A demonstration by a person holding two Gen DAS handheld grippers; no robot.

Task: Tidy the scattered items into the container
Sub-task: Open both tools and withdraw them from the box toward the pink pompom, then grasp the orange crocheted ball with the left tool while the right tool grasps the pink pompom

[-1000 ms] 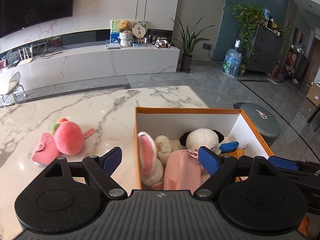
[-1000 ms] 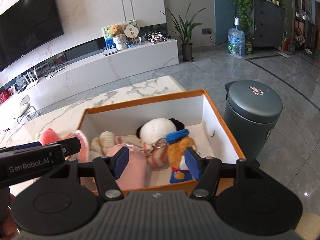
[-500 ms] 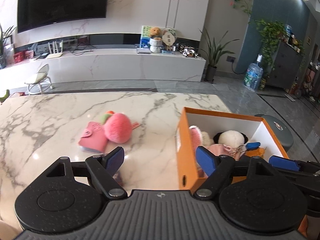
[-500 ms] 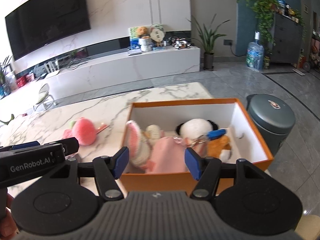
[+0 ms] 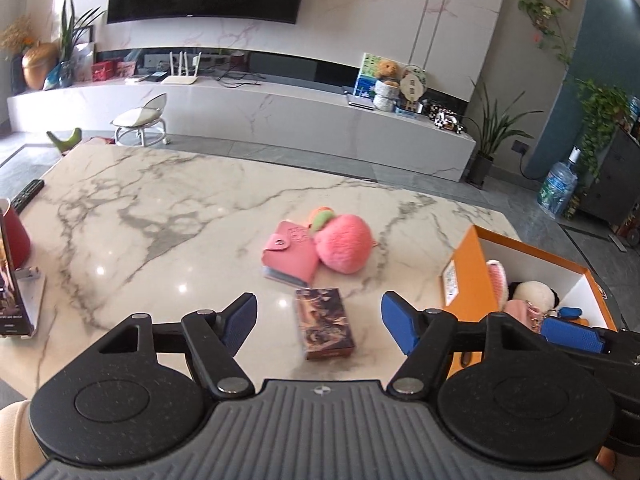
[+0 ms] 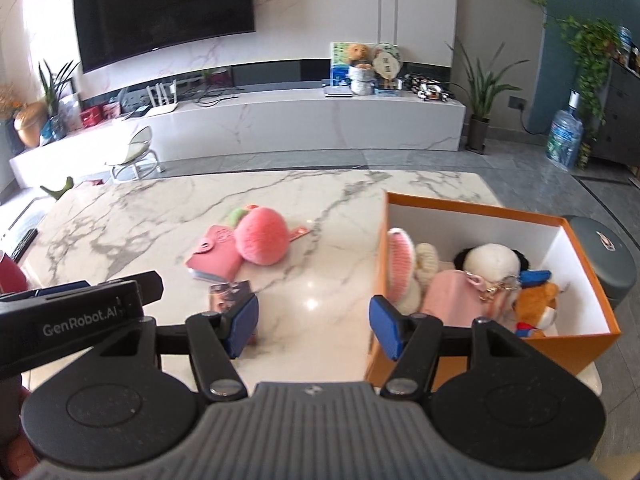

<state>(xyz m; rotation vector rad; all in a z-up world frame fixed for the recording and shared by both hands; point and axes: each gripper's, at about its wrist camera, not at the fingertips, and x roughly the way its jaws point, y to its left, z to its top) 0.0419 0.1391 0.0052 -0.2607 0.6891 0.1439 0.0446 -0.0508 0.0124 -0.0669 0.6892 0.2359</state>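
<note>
Both tongs empty, jaws spread wide. Left gripper (image 5: 319, 322) hangs over the marble table (image 5: 160, 216) with the card box (image 5: 324, 323) right between its blue pads (image 5: 240, 320), box not touched yet. Right gripper (image 6: 313, 315) sits near the orange box's (image 6: 492, 350) near-left corner, holding nothing.

Handling, my guess: card box is stiff, light, glossy and flat, so a bit slippery on polished marble; pinch across the two long sides at mid-length, straight down, or it may skate away. Pink wallet (image 5: 291, 251) looks like soft leather, thin, light; take it by the edge away from the snap. Peach plush (image 5: 344, 243) is fluffy, squashy, nothing to break; grab the body anywhere, it'll give under the pads.

Looks: card box is small, dark brown with printed art, long axis toward 12 o'clock. Wallet is pink with a snap tab, pale page edges showing. Plush is a round pink ball with a green and orange bit on top.

Where: in the left view the card box is dead centre and nearest; wallet at its 11 o'clock, plush at its 12 to 1 o'clock, those two touching. Orange box at 3 o'clock at the table's right edge, white inside, already holding a panda plush (image 6: 491, 258), a pink pouch (image 6: 456, 294), a knitted bunny (image 6: 404, 268), an orange toy (image 6: 536, 300). Three things left out.
</note>
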